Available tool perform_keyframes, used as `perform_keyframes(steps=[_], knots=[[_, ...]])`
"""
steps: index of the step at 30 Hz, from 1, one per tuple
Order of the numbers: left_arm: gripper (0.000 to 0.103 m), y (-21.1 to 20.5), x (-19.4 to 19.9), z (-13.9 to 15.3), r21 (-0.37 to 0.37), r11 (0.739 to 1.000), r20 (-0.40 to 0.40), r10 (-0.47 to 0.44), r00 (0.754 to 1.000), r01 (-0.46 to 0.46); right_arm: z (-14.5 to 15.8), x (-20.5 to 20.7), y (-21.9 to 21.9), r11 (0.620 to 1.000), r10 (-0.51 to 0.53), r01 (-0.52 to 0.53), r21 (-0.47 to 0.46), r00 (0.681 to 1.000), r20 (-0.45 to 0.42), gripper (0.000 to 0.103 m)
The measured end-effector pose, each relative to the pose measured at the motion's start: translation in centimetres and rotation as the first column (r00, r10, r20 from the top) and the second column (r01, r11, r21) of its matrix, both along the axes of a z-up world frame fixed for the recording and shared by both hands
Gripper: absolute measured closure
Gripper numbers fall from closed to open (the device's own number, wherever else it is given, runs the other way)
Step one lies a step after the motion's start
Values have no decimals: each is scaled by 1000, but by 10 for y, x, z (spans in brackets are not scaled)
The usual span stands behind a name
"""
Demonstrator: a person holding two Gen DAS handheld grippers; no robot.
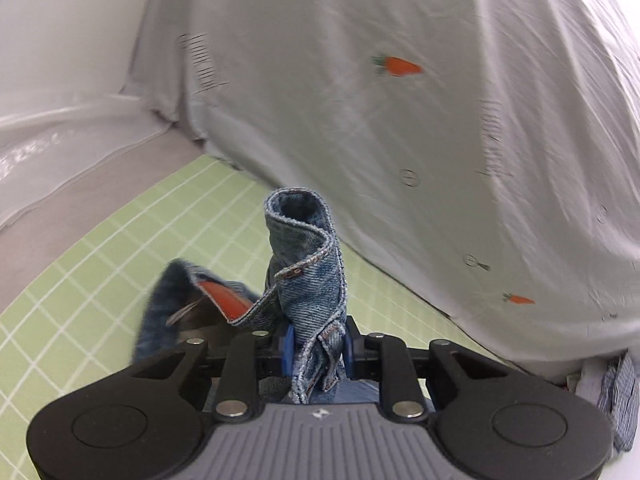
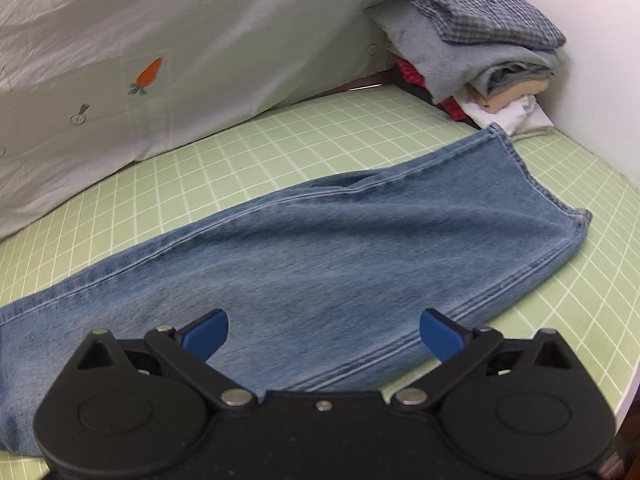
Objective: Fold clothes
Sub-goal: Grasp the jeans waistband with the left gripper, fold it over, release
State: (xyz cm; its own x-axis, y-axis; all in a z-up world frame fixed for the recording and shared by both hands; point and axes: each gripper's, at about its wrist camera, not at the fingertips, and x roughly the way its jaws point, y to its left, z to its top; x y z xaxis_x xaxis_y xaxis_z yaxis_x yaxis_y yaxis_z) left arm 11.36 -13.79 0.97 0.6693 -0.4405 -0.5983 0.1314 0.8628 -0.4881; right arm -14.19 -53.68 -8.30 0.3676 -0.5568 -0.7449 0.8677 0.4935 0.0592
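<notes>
Two grippers are working on blue jeans [image 2: 320, 248] lying across my green gridded mat [image 2: 280, 136]. My left gripper [image 1: 316, 350] is pinching a bunched fold of the denim, lifting it upright. My right gripper [image 2: 324, 334] is hovering spread wide over a flat trouser leg. Folded clothes [image 2: 480, 40] are sitting stacked beyond, beside a carrot-print sheet [image 2: 160, 60].
</notes>
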Motion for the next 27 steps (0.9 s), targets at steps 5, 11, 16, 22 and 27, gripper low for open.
perform_keyframes(steps=[5,11,16,22,27], knots=[[79,-78,-26,11,72,992,24,-109,994,107,-5,-37,-30,1000,-4,4,25,1000,4,0],[77,-168,-47,-27,161,966,-71,-192,979,201,-12,-73,-84,999,-33,33,29,999,-12,0],[68,-219,-53,-73,174,951,-248,-210,946,257,-17,-83,-134,996,-81,82,33,997,-11,0],[52,-216,-75,-45,184,947,-142,-240,960,264,-26,-63,-153,999,-44,45,30,998,-40,0],[42,-182,-79,-21,233,963,-69,-125,990,138,-34,-49,-148,999,-2,5,48,998,-56,0]])
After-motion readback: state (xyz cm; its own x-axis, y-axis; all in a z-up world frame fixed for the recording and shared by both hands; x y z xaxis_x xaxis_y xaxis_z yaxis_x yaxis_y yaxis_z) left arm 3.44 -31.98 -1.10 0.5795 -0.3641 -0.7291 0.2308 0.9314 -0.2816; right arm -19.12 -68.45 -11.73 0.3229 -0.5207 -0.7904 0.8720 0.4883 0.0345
